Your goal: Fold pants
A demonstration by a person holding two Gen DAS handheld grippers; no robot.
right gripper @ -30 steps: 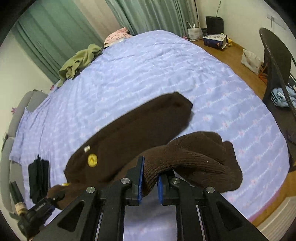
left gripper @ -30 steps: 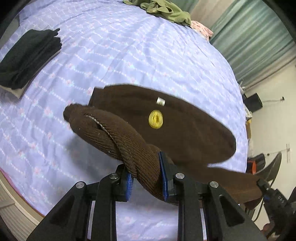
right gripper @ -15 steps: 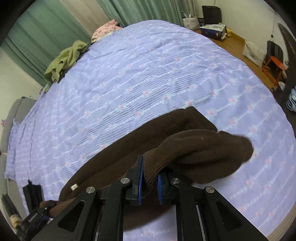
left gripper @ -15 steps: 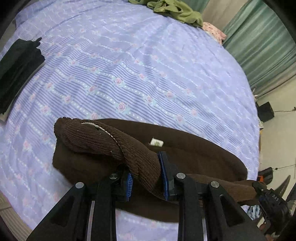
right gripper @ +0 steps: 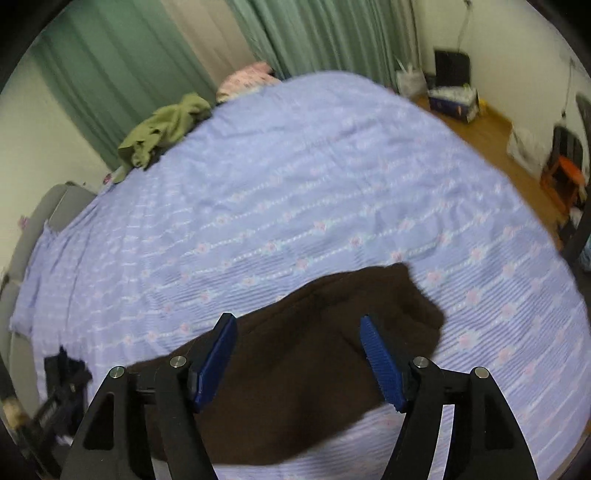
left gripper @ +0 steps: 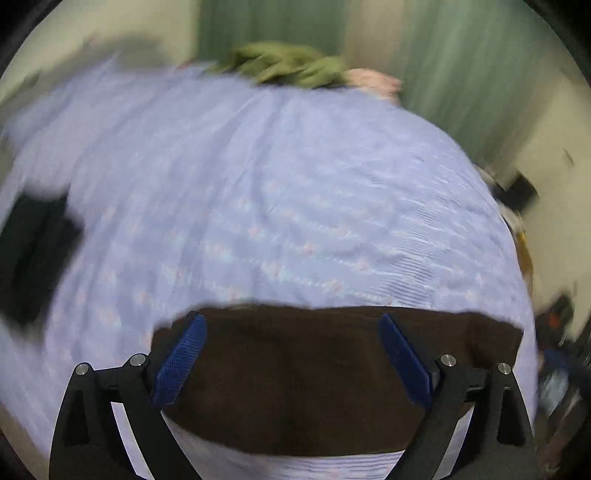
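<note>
A: Left gripper, nearest: jaws opening, blue pads spread wide, gripping nothing. Brown pants lying flat below and between the fingers, touched by neither pad.

B: Confirmed. Right gripper likewise: jaws opening, pads clear of the cloth, nothing held. Pants folded over on themselves, resting on the near edge of the lilac bedspread.

A: Noted. Farther left on the bedspread, a black folded garment, well apart from the pants. Badly blurred in the left view.

B: Agreed. At the far edge, a crumpled green garment, with a pink pillow just beside it. Beyond both, green curtains.
</note>
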